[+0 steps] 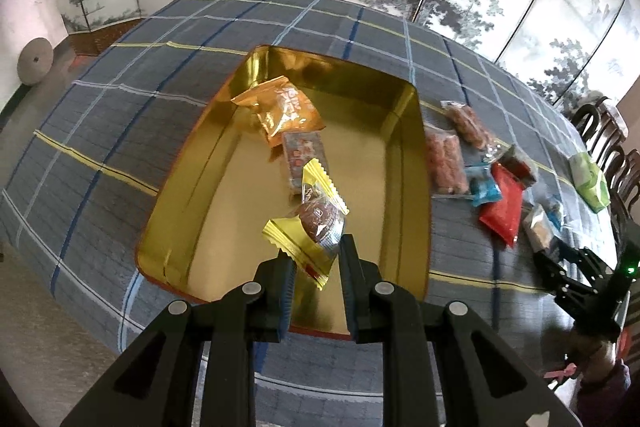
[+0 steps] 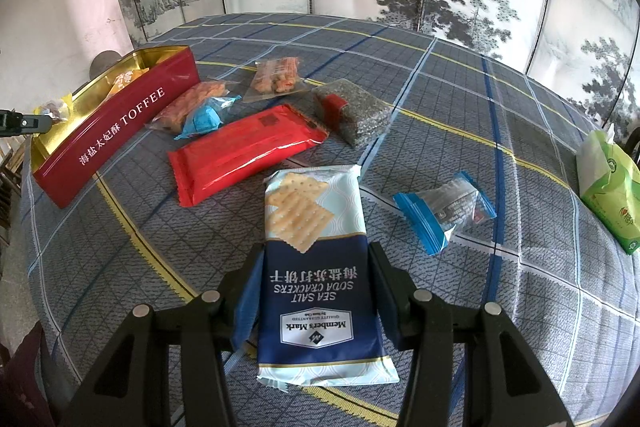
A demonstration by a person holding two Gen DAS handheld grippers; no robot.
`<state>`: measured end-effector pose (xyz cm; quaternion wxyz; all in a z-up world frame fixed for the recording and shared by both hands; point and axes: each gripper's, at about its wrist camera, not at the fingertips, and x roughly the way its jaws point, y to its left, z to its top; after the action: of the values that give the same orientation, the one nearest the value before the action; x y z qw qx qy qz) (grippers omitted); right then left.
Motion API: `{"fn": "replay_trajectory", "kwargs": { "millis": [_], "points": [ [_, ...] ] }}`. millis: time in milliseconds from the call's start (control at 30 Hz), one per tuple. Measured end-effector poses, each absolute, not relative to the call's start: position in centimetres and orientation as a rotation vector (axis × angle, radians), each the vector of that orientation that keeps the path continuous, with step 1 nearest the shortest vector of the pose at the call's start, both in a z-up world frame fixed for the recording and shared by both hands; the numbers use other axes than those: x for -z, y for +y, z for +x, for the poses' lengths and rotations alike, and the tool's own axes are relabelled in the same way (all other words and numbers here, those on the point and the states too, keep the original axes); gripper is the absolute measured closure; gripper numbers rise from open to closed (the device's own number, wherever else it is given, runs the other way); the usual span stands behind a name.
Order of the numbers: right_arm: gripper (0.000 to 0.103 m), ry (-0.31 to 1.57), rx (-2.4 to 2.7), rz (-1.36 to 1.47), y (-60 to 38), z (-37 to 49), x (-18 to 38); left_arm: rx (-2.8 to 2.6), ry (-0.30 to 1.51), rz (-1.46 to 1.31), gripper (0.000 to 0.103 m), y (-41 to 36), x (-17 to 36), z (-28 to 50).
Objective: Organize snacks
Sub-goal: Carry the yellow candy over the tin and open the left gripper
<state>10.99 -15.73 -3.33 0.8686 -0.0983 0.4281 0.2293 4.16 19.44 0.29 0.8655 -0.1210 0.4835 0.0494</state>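
Observation:
My left gripper (image 1: 316, 263) is shut on a yellow-wrapped round cake (image 1: 316, 223) and holds it above the near end of the gold-lined red toffee tin (image 1: 192, 195). In the tin lie an orange snack bag (image 1: 284, 109) and a small red-printed pack (image 1: 304, 157). My right gripper (image 2: 316, 259) is shut on a blue sea salt soda cracker pack (image 2: 316, 267) just above the checked cloth. The tin (image 2: 120, 125) is at the far left in the right wrist view. My right gripper also shows in the left wrist view (image 1: 576, 267).
On the cloth lie a red pack (image 2: 244, 149), a small blue candy (image 2: 204, 119), two clear bags of orange snacks (image 2: 276, 77), a dark seed block (image 2: 356, 113), a blue-wrapped sweet (image 2: 444, 211) and a green tissue pack (image 2: 612, 187). A painted folding screen stands behind the table.

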Motion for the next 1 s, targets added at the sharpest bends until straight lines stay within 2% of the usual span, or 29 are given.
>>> {"fn": "replay_trajectory", "kwargs": {
  "millis": [800, 900, 967, 1000],
  "points": [
    [0.052, 0.895, -0.477, -0.207, -15.8, 11.0, 3.3, -0.183, 1.037, -0.233, 0.085, 23.2, 1.8, 7.7],
    [0.052, 0.894, -0.477, -0.208, -15.7, 11.0, 3.3, -0.201, 1.032, -0.234, 0.082, 23.6, 1.8, 8.0],
    [0.052, 0.894, -0.477, -0.208, -15.7, 11.0, 3.4, -0.192, 1.027, -0.216, 0.073, 23.3, 1.6, 7.9],
    [0.052, 0.894, -0.476, -0.209, -15.8, 11.1, 3.3, -0.194, 1.024, -0.207, 0.058, 23.1, 1.4, 7.8]
  ]
}}
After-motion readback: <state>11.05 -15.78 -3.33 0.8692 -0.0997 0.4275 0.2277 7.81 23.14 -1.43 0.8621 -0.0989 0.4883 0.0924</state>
